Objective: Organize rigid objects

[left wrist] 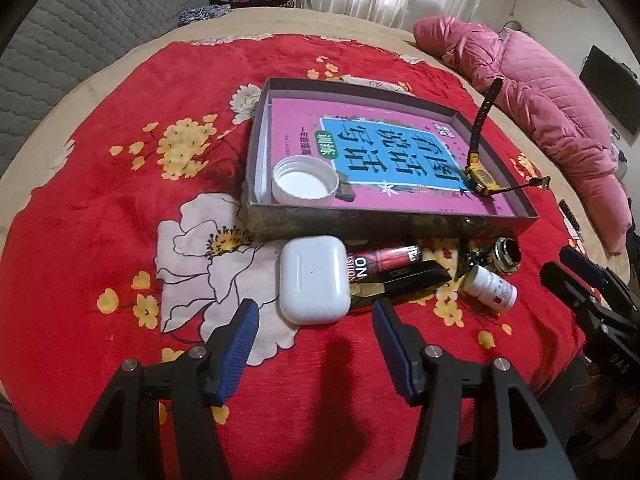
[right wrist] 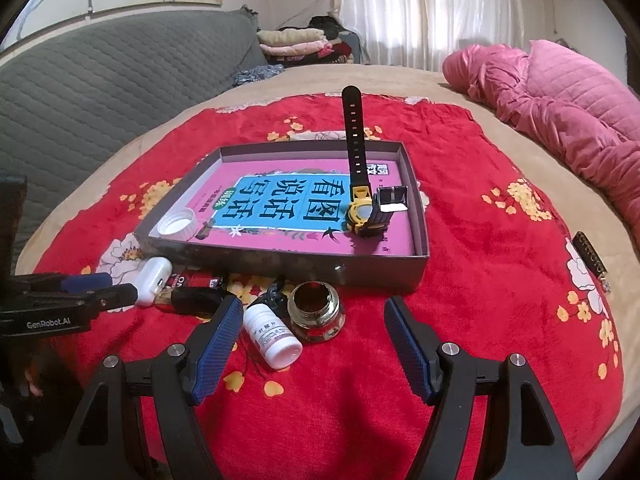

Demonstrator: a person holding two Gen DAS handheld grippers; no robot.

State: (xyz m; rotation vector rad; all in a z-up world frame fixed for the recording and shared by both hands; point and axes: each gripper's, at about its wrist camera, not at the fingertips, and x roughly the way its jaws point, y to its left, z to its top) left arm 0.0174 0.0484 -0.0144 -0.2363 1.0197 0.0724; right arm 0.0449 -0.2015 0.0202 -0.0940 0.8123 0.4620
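A shallow grey box point(left wrist: 360, 220) point(right wrist: 280, 258) lies on a red flowered blanket, holding a pink book point(left wrist: 400, 148), a white cap point(left wrist: 306, 182) point(right wrist: 178, 224) and a yellow-black watch point(left wrist: 480, 178) point(right wrist: 362, 208). In front of the box lie a white earbud case point(left wrist: 312, 280) point(right wrist: 154, 276), a red tube point(left wrist: 384, 260), a black flat case point(left wrist: 408, 280), a white pill bottle point(left wrist: 492, 288) point(right wrist: 272, 336) and a glass jar point(left wrist: 507, 255) point(right wrist: 316, 312). My left gripper point(left wrist: 314, 320) is open just before the earbud case. My right gripper point(right wrist: 314, 324) is open around the bottle and jar.
A pink quilted jacket point(left wrist: 540, 104) point(right wrist: 560, 96) lies at the right of the bed. A grey quilted headboard point(right wrist: 100, 80) stands at the left, folded clothes point(right wrist: 296, 42) behind. A small dark tag point(right wrist: 590, 258) lies on the blanket's right edge.
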